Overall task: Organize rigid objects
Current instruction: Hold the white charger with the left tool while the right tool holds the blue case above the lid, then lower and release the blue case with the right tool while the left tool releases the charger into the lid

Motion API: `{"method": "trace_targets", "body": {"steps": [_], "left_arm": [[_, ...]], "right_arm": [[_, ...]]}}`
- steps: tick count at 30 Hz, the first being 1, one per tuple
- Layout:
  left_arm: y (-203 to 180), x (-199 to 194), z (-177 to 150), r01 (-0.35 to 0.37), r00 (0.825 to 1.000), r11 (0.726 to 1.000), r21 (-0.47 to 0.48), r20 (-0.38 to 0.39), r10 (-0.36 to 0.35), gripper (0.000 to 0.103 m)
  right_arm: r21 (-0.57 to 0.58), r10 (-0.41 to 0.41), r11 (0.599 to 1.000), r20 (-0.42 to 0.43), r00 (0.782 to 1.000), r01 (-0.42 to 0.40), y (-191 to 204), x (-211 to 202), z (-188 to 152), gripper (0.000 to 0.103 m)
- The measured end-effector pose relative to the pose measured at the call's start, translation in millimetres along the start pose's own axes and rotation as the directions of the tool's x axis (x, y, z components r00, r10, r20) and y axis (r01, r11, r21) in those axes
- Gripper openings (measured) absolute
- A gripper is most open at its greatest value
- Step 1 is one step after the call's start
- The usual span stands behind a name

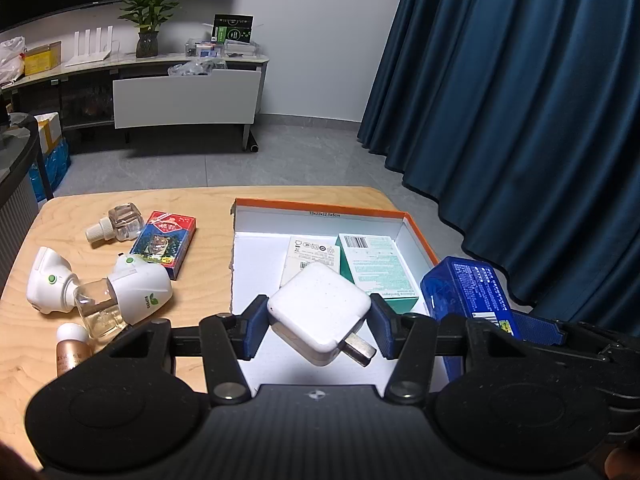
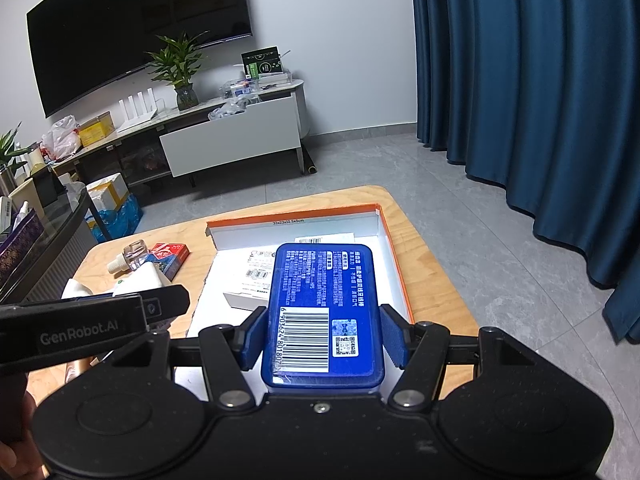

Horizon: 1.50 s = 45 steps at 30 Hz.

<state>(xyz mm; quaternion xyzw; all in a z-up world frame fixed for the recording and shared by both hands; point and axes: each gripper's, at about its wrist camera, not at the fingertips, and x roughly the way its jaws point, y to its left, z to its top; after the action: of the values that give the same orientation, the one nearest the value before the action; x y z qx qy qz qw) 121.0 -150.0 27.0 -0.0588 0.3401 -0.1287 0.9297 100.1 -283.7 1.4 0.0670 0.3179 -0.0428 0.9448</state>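
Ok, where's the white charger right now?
In the left wrist view, the white charger is clamped in the left gripper, above the near part of the orange-edged box, in front of two cartons inside.

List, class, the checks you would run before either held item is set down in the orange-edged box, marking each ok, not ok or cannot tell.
1. Left tool grips white charger: ok.
2. Right tool grips blue tin: ok.
3. Orange-edged box open: ok.
4. Bare floor left in box: ok, near left side.
5. Charger clear of the boxes inside: cannot tell.
6. Tools clear of each other: ok.
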Motion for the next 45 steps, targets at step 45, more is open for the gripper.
{"method": "trace_targets", "body": {"steps": [45], "left_arm": [[4.8, 8.9, -3.7, -0.006, 1.0, 1.0, -0.007, -0.023, 0.006, 0.054]], "right_arm": [[0.0, -0.009, 1.0, -0.037, 0.999, 0.009, -4.6, 1.7, -26.1, 0.071]]}}
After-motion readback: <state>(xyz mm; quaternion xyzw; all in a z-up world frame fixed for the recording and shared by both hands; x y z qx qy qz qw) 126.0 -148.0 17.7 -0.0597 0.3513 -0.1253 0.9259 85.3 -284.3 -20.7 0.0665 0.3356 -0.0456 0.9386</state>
